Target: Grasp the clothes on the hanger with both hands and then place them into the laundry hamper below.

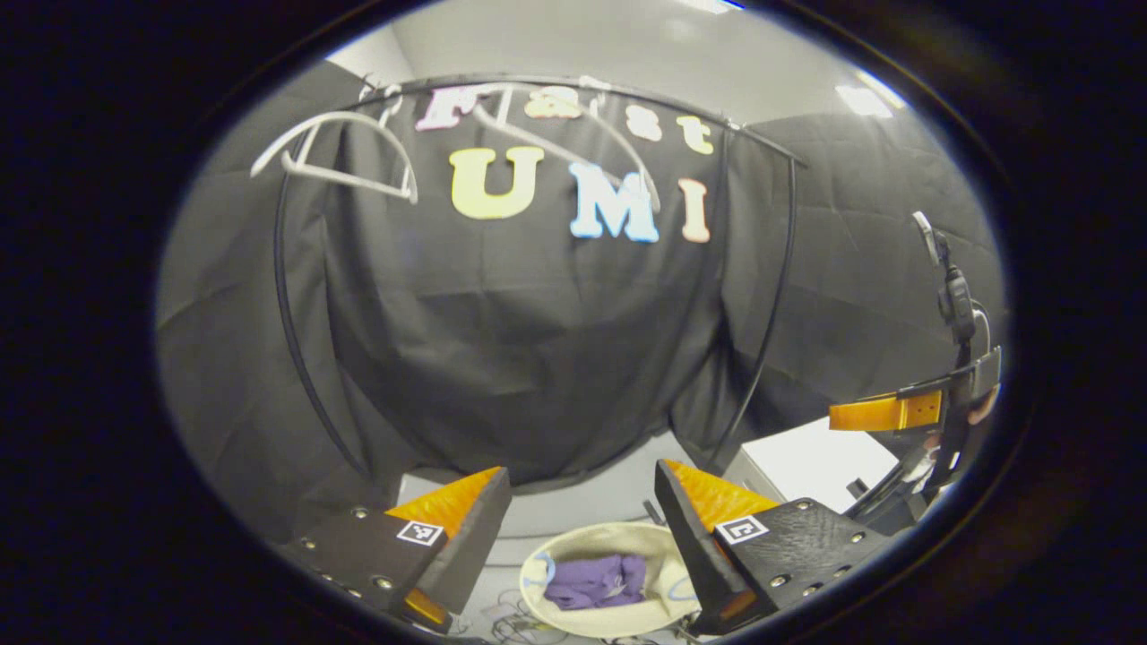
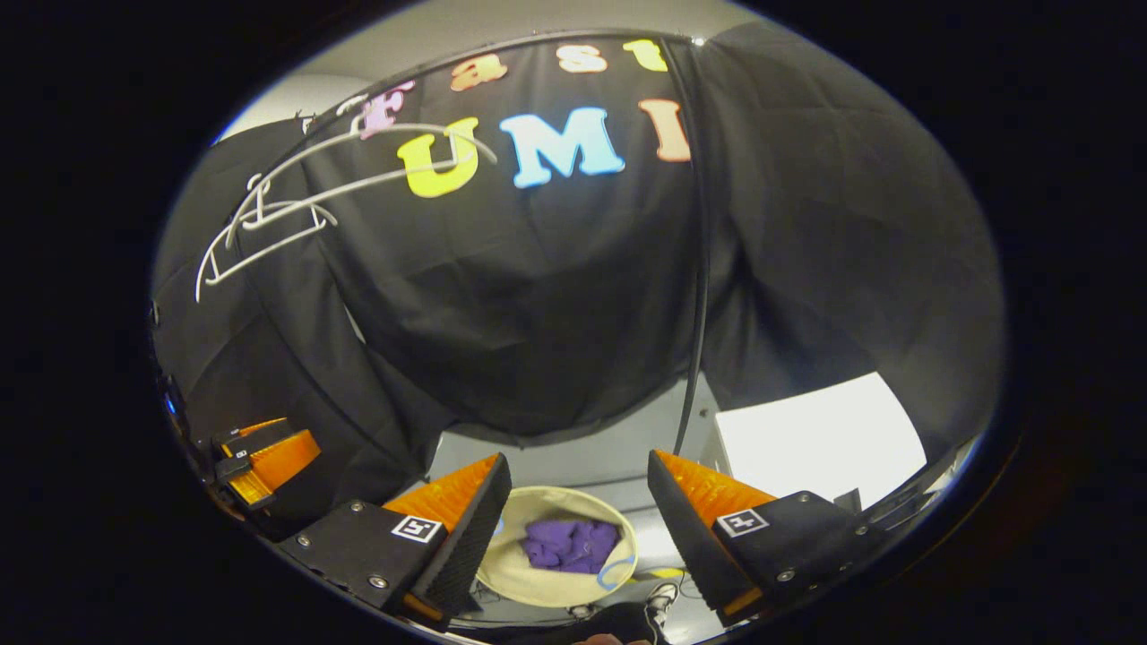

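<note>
left tool [image 1: 582, 528]: fingers spread wide, nothing held. right tool [image 2: 573, 520]: likewise spread and empty. purple clothes [image 1: 596, 580] lie bunched inside the cream laundry hamper [image 1: 573, 546], below and just ahead of both tools. white hangers [image 1: 340, 152] hang bare on the rail, above and left of the tools. judgement: placing step looks complete; next move calls only for drawing both tools clear.
</note>
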Demonstrator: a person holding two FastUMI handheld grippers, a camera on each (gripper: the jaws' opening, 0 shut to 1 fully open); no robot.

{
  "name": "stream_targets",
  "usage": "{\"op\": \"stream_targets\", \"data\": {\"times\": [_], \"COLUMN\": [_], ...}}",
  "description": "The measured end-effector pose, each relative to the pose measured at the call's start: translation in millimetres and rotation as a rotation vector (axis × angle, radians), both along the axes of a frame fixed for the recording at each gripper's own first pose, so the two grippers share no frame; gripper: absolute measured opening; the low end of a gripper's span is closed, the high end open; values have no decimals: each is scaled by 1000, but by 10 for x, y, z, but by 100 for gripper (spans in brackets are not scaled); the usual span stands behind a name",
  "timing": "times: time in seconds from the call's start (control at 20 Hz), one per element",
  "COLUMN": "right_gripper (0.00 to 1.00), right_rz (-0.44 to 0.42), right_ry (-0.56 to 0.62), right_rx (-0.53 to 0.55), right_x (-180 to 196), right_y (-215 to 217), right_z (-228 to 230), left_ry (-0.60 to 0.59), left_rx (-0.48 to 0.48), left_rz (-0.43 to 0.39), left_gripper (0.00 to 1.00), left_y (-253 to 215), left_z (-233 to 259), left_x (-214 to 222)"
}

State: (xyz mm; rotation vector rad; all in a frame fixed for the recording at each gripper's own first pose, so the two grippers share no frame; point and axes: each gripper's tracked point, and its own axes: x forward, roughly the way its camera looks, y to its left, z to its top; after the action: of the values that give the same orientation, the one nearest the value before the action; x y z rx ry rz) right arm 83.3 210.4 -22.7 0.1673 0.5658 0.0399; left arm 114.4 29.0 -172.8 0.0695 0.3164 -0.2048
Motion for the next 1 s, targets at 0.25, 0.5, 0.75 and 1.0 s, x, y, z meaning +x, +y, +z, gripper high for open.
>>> {"op": "stream_targets", "data": {"times": [0.25,0.5,0.75,1.0], "right_gripper": [95,95,95,99], "right_rz": [-101,-184,-247,-309], "right_ry": [-298,-531,-632,-612], "right_rx": [-36,-130,-177,-206], "right_x": [205,219,54,105], "right_y": [-248,-527,-706,-755], "right_z": [993,1913,2304,2261], "left_ry": [-242,-406,-460,-430], "left_rx": [-28,-42,-67,-110], "left_rz": [84,82,133,159], "left_gripper": [96,99,99,98], "left_y": [-1,71,338,384], "left_z": [1150,1964,2164,1926], "left_x": [150,173,1,-2]}}
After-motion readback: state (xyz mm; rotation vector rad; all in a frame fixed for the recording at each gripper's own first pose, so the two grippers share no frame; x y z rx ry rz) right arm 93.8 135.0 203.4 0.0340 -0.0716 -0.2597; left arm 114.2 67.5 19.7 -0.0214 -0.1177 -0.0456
